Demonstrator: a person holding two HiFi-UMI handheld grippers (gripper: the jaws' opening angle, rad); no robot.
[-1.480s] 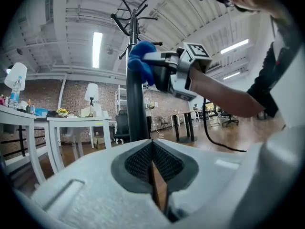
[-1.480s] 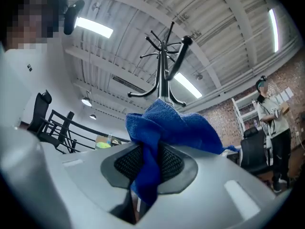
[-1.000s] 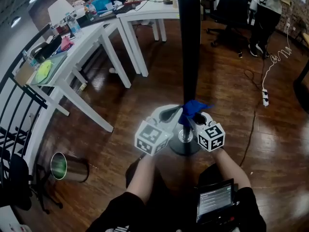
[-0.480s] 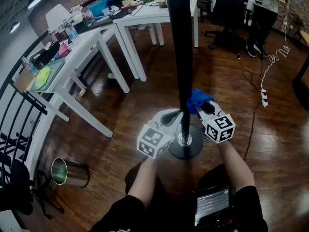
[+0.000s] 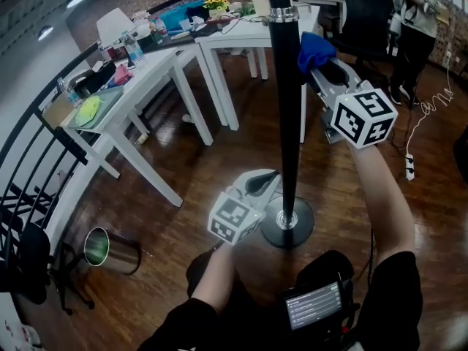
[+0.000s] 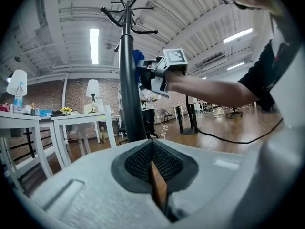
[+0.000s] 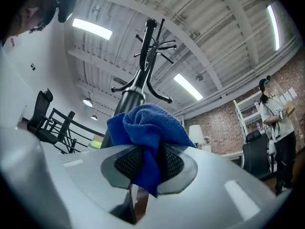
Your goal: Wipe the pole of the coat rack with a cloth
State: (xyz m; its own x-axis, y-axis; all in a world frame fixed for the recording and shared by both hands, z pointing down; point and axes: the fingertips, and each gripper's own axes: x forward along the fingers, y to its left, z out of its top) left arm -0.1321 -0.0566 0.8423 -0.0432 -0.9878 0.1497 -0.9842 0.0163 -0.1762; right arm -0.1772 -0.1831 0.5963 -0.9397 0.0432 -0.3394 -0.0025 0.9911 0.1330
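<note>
cloth (image 5: 316, 48), a blue microfibre one, sits bunched in the right tongs (image 7: 147, 165), which are clamped on a fold of it so that a soft wad sticks out past the tips. in the head view that wad is on the right side of the coat rack's pole (image 5: 287, 101), high up and just under the metal collar (image 5: 282, 13). it looks to be touching the pole, though contact is hard to confirm. the left tongs (image 6: 153, 166) are together with nothing between them. they are low on the left side of the pole, just above the round base (image 5: 287, 224), and i cannot tell whether they touch the pole.

the cloth should handle as light, limp and easily squashed. it will fold round the pole if pressed, and it could drag out of the pinch if the stroke snags, so the present grip deep in the bunch seems the right place to hold it. the pole is stiff, black and glossy, probably slick, so the cloth should slide along it easily. the rack is tall over a small base, with hooks (image 7: 152, 42) at the top, so a sideways push up high may rock it. steadying it low down, near where the left tongs are, looks sensible. white counters (image 5: 139, 72) are well to the left of the pole.
</note>
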